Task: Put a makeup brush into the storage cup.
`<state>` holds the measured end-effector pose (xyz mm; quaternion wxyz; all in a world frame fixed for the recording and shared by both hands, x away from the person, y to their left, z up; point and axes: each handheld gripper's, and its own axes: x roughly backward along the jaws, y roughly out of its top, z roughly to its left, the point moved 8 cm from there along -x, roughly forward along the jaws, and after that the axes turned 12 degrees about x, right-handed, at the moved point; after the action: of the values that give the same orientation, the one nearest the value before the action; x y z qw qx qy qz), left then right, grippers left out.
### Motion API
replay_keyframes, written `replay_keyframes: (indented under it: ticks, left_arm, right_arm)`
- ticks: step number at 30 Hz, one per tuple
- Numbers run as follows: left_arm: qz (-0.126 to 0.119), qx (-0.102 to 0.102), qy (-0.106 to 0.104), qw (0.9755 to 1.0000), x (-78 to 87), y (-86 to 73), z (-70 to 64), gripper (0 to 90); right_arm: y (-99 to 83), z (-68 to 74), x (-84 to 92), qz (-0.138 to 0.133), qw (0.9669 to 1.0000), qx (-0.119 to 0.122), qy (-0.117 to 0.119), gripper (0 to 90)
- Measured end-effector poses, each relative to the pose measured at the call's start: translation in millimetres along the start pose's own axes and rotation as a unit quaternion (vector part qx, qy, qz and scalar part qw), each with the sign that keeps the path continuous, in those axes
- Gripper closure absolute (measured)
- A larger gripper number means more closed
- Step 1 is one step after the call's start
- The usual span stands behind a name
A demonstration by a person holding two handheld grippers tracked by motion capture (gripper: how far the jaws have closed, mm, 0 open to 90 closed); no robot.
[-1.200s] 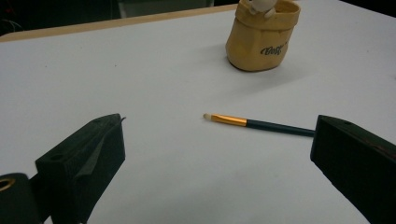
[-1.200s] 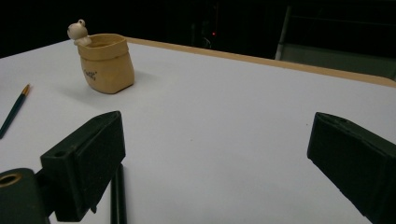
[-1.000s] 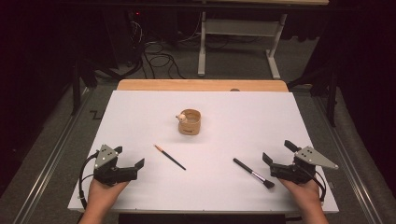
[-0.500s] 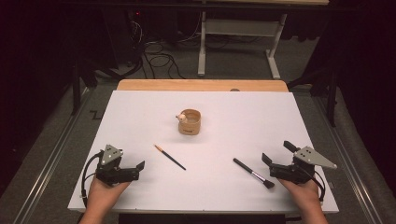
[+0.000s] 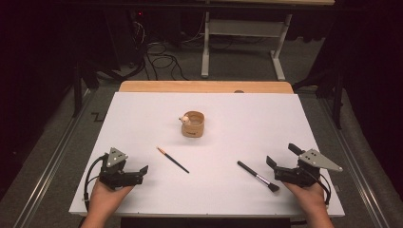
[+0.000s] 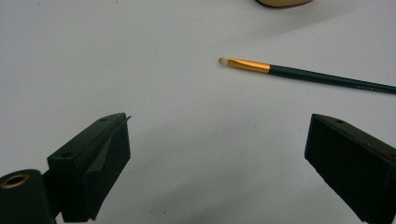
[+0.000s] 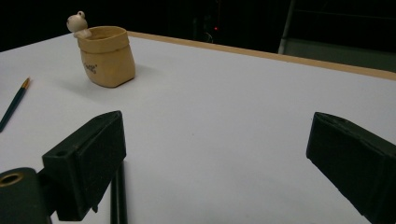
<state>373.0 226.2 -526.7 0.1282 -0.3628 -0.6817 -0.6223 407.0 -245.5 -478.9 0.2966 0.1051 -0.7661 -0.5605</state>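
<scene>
While both hand-held grippers rest low at the near edge of the white table [image 5: 142,114], the small tan ceramic cup with a little figure perched on its rim [image 5: 192,124] stands upright at the middle of the surface, seemingly the holder meant for the two brushes lying loose on the near side of it. The thin dark-handled paintbrush with a gold ferrule [image 5: 173,159] lies flat, near and to the left of the cup, just ahead of the left gripper [image 5: 140,172], whose fingers stand wide apart and hold nothing. The black-handled makeup brush with a dark bristle head [image 5: 258,175] lies near and to the right of the cup, its head just beside the right gripper [image 5: 277,166], whose fingers are likewise spread and empty, apparently poised for a pick-up. Beyond the cup, a strip of pale wood [image 5: 204,87] borders the far edge, and farther back lie grey flooring, tangled black cables [image 5: 157,54] and a white metal table frame [image 5: 242,38] in a dim room.
</scene>
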Motion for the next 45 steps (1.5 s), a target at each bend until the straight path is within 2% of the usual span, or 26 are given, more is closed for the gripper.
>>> replay_keyframes:
  ticks: [6,9,12,19,25,30,39,40,41,42,43,44,45]
  left_arm:
    - [0.005,0.006,0.008,0.9999,0.0,3.2,2.1,7.9]
    - [0.026,0.017,0.002,0.9995,0.5,14.5,1.4,8.0]
    - [0.038,0.018,0.003,0.9991,0.5,19.2,0.8,8.2]
    - [0.092,0.025,-0.009,0.9954,0.3,27.5,-3.9,8.7]
    - [0.136,0.029,-0.003,0.9903,2.8,26.3,-0.8,9.0]
    - [0.16,0.028,0.008,0.9867,5.4,26.7,1.4,9.0]
    - [0.205,0.031,0.013,0.9783,7.2,25.5,3.8,9.8]
    - [0.21,0.03,0.014,0.9771,6.9,24.5,3.4,10.6]
    - [0.221,0.03,0.019,0.9746,6.1,22.8,3.2,12.6]
    - [0.221,0.03,0.019,0.9746,6.1,22.8,3.2,12.7]
    - [0.23,0.03,0.023,0.9724,5.7,22.1,3.2,13.2]
    - [0.235,0.029,0.023,0.9714,5.4,22.1,3.0,13.2]
    - [0.243,0.034,0.024,0.969,5.0,22.8,2.0,14.0]
  right_arm:
    - [-0.4,-0.7,0.5,0.0,1.0,-0.003,-0.001,5.6]
    - [-0.8,-1.1,0.3,0.0,1.0,-0.003,-0.001,5.6]
    - [-1.3,-2.0,0.4,0.001,1.0,-0.003,-0.002,5.6]
    - [0.5,-4.1,4.1,-0.007,0.9999,-0.008,-0.003,5.7]
    - [2.0,-2.1,5.1,-0.01,0.9999,-0.006,-0.001,5.8]
    - [2.8,-0.6,5.2,-0.01,0.9999,-0.005,0.001,5.8]
    - [3.5,-1.0,5.6,-0.013,0.9999,-0.005,0.001,6.0]
    - [3.4,-1.0,5.6,-0.013,0.9999,-0.006,0.001,6.0]
    - [3.3,-0.7,5.5,-0.012,0.9999,-0.005,0.003,6.2]
    - [3.3,-0.7,5.5,-0.012,0.9999,-0.005,0.003,6.2]
    - [3.3,0.0,5.2,-0.012,0.9999,-0.005,0.004,6.2]
    - [3.3,0.0,5.2,-0.012,0.9999,-0.005,0.004,6.2]
    - [3.6,0.6,5.0,-0.012,0.9999,-0.004,0.005,6.3]
